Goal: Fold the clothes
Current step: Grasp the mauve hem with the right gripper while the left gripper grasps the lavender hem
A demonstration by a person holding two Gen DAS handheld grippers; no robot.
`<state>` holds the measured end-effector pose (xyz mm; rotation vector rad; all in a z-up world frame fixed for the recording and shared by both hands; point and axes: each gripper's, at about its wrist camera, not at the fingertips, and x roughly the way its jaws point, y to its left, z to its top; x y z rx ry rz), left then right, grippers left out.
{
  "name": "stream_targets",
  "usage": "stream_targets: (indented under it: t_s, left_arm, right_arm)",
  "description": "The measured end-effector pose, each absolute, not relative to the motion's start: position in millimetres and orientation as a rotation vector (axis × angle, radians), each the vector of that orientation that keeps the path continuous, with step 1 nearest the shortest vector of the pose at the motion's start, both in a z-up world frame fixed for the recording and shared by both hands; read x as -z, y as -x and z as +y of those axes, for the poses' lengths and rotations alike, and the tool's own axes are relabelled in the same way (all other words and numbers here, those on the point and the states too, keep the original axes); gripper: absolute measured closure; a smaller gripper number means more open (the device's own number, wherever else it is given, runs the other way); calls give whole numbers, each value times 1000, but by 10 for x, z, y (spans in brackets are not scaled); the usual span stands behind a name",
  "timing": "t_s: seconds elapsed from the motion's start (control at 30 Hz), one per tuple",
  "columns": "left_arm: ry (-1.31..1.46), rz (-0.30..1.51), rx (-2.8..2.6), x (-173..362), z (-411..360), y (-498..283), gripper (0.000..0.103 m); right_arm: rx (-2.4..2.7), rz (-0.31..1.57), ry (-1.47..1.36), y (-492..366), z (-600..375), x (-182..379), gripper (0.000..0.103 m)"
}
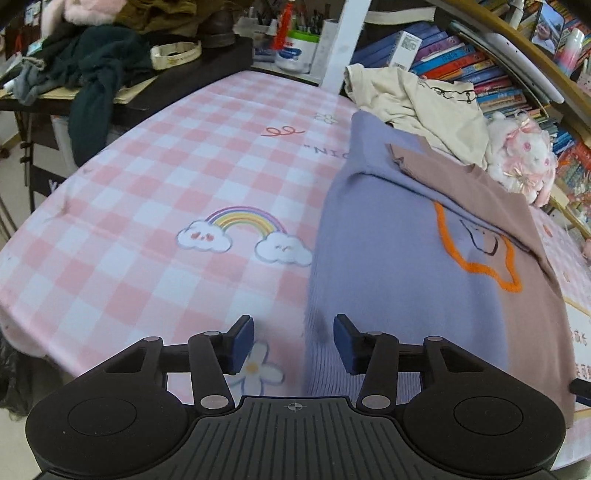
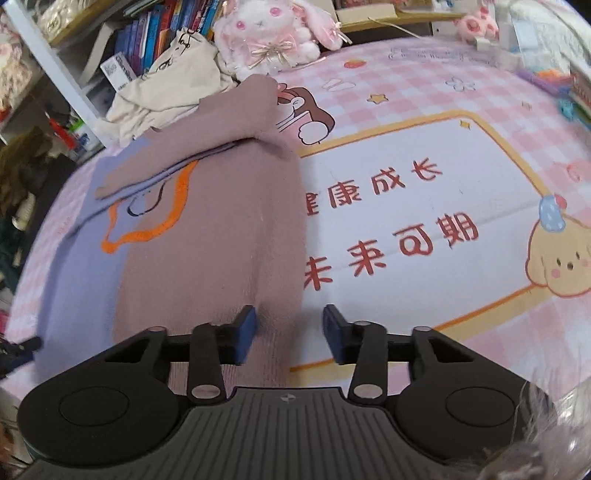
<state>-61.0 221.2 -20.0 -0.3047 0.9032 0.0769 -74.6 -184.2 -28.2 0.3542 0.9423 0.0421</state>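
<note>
A two-tone sweater, lilac [image 1: 388,266] on one half and mauve-brown [image 2: 221,236] on the other, lies flat on the pink checked tablecloth [image 1: 147,221] with an orange star outline on its chest. Both sleeves are folded in across the body. My left gripper [image 1: 293,341] hovers open at the sweater's lilac near-left hem edge, which lies between the fingers. My right gripper [image 2: 289,334] hovers open over the mauve hem's right edge. Neither holds cloth.
A cream garment [image 1: 417,107] lies crumpled behind the sweater, beside a pink plush rabbit [image 2: 269,33]. Bookshelves [image 1: 480,70] line the back. Dark clothes [image 1: 92,74] hang off a side table at the left. The tablecloth [image 2: 424,206] spreads to the right.
</note>
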Motion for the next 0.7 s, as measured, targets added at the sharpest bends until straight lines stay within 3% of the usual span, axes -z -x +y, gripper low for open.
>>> stream_targets:
  t_s: [0.07, 0.1, 0.13, 0.23, 0.37, 0.5, 0.7]
  left_arm:
    - [287, 910, -34, 203, 2153, 561, 73]
    - [279, 915, -17, 205, 2128, 538, 81]
    - [276, 922, -9, 209, 2113, 514, 96]
    - [289, 911, 3, 142, 2100, 495, 99]
    - [271, 824, 99, -139, 2008, 596, 96]
    - [337, 941, 132, 93, 2148, 531, 90]
    - [512, 955, 168, 296, 2356, 573, 64]
  right_arm:
    - [-34, 942, -325, 725, -1754, 285, 75]
    - [-31, 945, -301, 716, -1711, 286, 83]
    - [-34, 952, -278, 699, -1671, 291, 89]
    - [-33, 960, -281, 682, -1638, 253, 92]
    - [-127, 840, -373, 768, -1617, -66, 92]
    - [-103, 892, -388, 727, -1645, 18, 89]
    - [-68, 955, -527, 785, -1787, 272, 82]
